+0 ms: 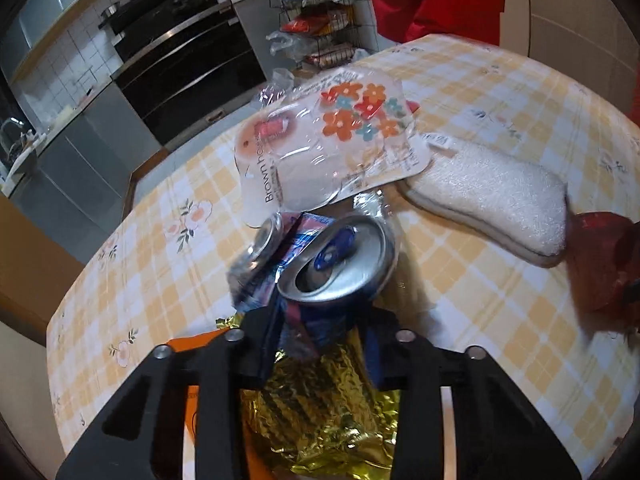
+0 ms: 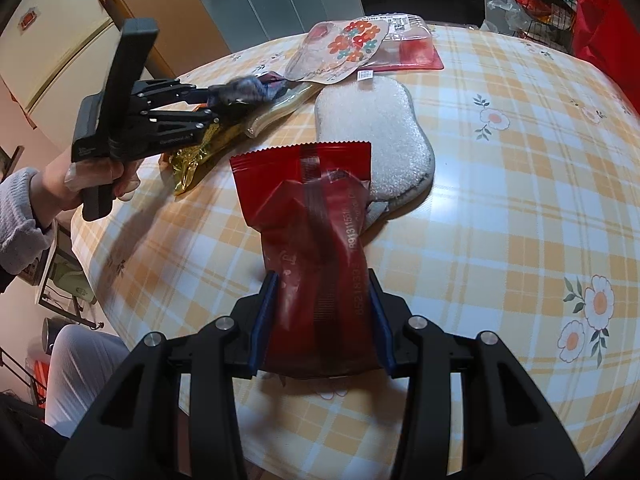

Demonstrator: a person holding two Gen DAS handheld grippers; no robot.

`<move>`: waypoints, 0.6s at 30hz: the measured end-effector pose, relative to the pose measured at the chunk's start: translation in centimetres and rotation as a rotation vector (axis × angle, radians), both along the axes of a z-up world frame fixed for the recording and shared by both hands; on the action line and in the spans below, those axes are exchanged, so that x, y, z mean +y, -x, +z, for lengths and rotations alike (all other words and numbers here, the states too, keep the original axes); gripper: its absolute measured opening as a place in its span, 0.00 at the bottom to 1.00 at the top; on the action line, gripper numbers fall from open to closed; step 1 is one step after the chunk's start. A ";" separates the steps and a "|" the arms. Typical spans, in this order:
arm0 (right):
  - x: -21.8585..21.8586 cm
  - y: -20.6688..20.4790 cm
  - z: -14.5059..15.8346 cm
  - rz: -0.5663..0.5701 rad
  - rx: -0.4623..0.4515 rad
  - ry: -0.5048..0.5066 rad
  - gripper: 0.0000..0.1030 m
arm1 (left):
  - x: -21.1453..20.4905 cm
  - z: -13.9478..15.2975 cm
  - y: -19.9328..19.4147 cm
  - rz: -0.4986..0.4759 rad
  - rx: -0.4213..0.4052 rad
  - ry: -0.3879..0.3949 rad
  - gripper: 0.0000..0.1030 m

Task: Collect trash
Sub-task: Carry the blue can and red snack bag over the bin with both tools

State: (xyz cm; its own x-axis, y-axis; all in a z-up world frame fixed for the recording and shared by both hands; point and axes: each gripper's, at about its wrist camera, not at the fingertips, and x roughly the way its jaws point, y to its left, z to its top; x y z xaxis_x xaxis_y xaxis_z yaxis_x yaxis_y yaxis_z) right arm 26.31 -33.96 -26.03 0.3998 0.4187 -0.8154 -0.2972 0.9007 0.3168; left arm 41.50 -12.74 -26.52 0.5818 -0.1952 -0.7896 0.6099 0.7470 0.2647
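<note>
Fingers of left gripper (image 1: 320,344) clamping one crushed can (image 1: 320,268), right gripper (image 2: 320,320) holding one red wrapper (image 2: 316,248)

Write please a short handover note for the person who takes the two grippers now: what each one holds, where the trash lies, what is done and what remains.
Left gripper: shut on a crushed can, lifted above the table.
Right gripper: shut on a red wrapper, also off the table.
Still on the checked tablecloth: gold foil wrapper under the left gripper, flowered plastic package at the far side, a red-edged clear pack behind it.
White sponge lies mid-table; whether it is trash I cannot tell.
No bin is in view.
Done: two pieces picked up. Left: drop both, then collect the rest.
</note>
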 end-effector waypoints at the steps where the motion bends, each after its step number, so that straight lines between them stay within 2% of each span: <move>1: 0.1 0.1 0.1 0.000 0.000 -0.001 0.43 | 0.2 0.4 0.3 0.002 -0.010 0.004 0.26; 4: 0.3 0.4 0.4 0.000 -0.006 -0.009 0.43 | 1.1 1.9 1.1 0.012 -0.029 0.046 0.22; 10: 1.3 1.1 1.8 0.001 -0.031 -0.043 0.43 | 3.4 5.0 2.9 0.048 -0.021 0.135 0.20; 18: 2.3 3.0 4.6 -0.009 -0.082 -0.069 0.43 | 6.3 9.7 7.7 0.079 -0.015 0.244 0.19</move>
